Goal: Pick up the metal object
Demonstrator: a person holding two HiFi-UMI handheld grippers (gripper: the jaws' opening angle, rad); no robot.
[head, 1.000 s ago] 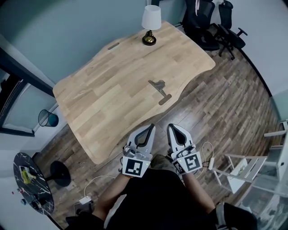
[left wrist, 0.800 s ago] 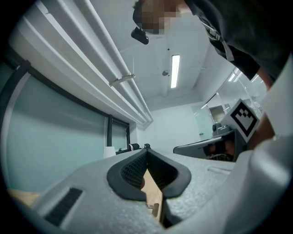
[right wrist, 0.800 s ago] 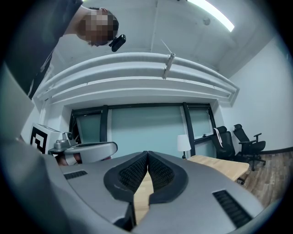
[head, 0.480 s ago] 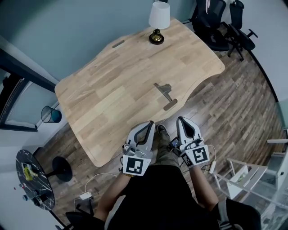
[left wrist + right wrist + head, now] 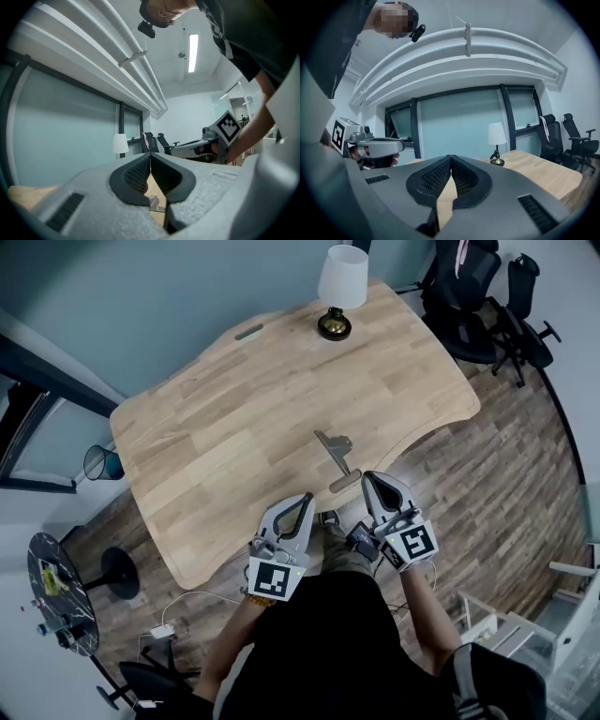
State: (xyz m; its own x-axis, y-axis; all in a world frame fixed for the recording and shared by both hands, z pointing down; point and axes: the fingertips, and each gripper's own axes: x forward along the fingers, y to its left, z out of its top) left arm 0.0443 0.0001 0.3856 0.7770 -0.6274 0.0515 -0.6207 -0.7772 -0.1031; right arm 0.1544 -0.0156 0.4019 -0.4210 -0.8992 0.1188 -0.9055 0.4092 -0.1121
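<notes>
- Wooden bench [image 5: 216, 437] carries the metal object [image 5: 331, 442], which lies flat near the front edge, between the two grippers' lines of reach and ahead of both.
- Left gripper [image 5: 304, 500] is clenched with nothing between its jaws, held about level at the bench's front edge, apart from the metal object.
- Right gripper [image 5: 371, 481] is clenched too and empty, its tip at the bench edge, near the object but not touching it.
- Left gripper view: a bit of the metal object [image 5: 154, 202] shows on the wood below the closed jaws.
- Table lamp [image 5: 341, 292] stands at the far edge; office chairs [image 5: 478, 306] are on the wood floor [image 5: 506, 474] beyond the bench.
</notes>
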